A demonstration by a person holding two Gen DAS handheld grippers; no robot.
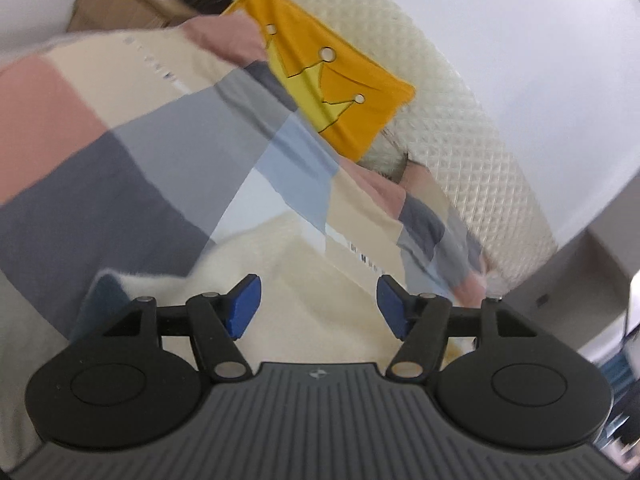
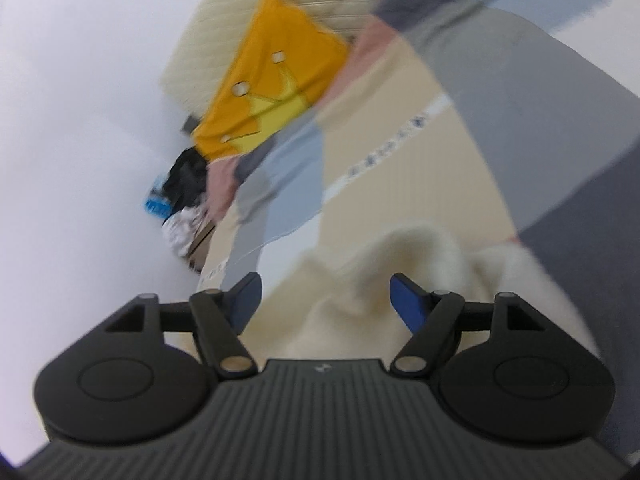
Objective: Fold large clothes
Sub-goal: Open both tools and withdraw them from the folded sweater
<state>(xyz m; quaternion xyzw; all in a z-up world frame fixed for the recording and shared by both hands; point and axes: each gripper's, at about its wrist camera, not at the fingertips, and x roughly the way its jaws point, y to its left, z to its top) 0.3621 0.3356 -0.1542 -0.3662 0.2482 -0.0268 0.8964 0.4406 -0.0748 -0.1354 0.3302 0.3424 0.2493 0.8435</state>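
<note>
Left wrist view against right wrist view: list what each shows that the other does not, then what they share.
Only the left wrist view shows the left gripper, jaws open on nothing, and a brown cardboard box.
Only the right wrist view shows the right gripper, also open, and a small blue item beside dark clutter by the wall.
Both show the cream fleece garment below the jaws, the colour-block bedcover, the yellow crown pillow and the quilted headboard.
</note>
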